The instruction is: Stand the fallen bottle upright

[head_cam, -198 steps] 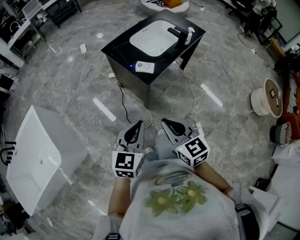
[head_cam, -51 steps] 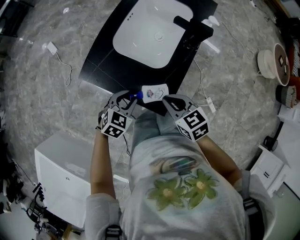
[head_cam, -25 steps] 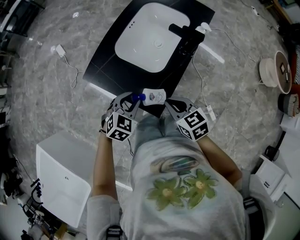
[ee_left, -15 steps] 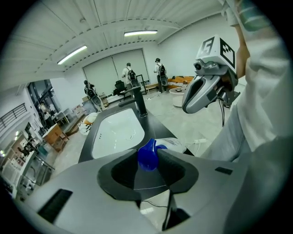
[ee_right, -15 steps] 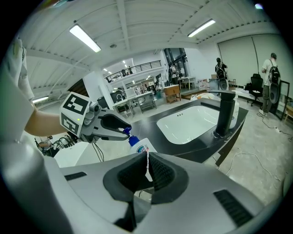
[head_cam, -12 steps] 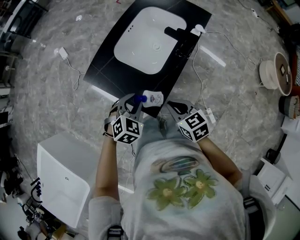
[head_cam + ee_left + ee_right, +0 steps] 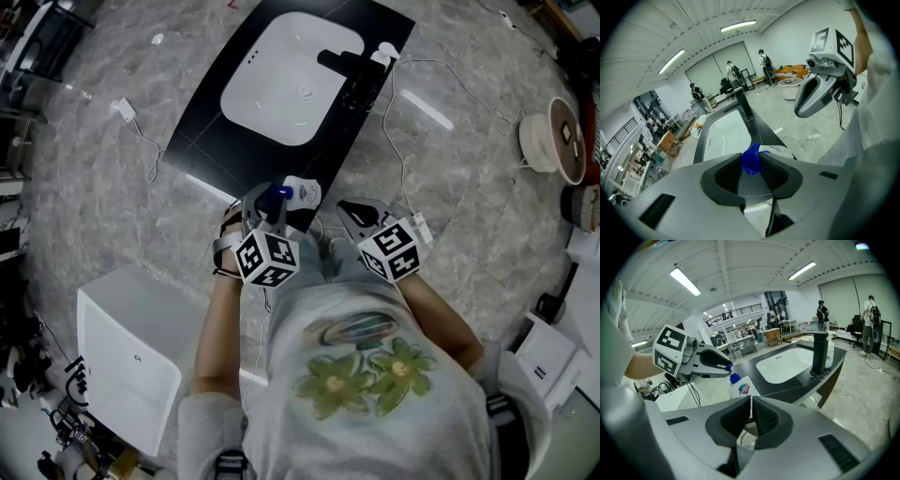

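Observation:
A white bottle with a blue cap is at the near corner of the black counter. My left gripper grips the cap, and its jaws are closing on it. In the left gripper view the blue cap sits pinched between the pads, the white body beyond. From the right gripper view the bottle stands nearly upright, hanging from the left gripper. My right gripper hovers just right of the bottle, its jaws together on nothing.
The counter holds a white sink basin, a black faucet and a white dispenser. A white box stands on the floor at lower left. Cables trail over the marble floor. People stand far off in the room.
The left gripper has lifted the cap end and drifted right, so the bottle has tipped from lying flat toward upright. The right gripper has shifted a little beside it.

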Motion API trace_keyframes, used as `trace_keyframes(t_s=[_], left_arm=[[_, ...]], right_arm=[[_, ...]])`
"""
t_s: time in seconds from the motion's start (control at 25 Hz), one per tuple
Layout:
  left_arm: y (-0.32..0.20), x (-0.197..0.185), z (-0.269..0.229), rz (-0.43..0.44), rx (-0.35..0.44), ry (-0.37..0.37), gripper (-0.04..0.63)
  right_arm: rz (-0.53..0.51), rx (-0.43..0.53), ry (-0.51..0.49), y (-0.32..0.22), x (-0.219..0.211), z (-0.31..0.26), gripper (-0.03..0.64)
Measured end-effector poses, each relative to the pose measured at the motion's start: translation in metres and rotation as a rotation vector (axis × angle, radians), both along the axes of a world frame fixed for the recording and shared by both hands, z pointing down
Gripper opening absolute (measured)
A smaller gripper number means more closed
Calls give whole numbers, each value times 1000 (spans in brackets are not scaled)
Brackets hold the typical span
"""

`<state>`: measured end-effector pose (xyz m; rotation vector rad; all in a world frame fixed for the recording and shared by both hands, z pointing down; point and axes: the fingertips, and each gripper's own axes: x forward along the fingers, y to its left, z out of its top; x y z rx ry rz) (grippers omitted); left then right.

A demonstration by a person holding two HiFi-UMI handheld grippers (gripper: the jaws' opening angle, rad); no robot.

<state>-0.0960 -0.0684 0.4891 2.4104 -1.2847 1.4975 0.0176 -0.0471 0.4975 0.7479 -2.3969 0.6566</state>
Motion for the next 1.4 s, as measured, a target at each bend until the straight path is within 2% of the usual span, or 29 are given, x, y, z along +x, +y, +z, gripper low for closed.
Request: trace_keyframes(t_s=[0.4,0.72,0.96,1.4], left_arm=[[-3,31,-7,12,30,-103,132],[2,46,-9,-14,44,-139,133],[6,59,-9,-13,74,-212,133],[7,81,-12,-20,94,-231,133]], right_arm=[[25,-16,-3,8,21,12,44],[31,-10,-15,14,28,10,44],[46,-2,-18,19,39,10,44],[76,11,-19,29,61,7,43]])
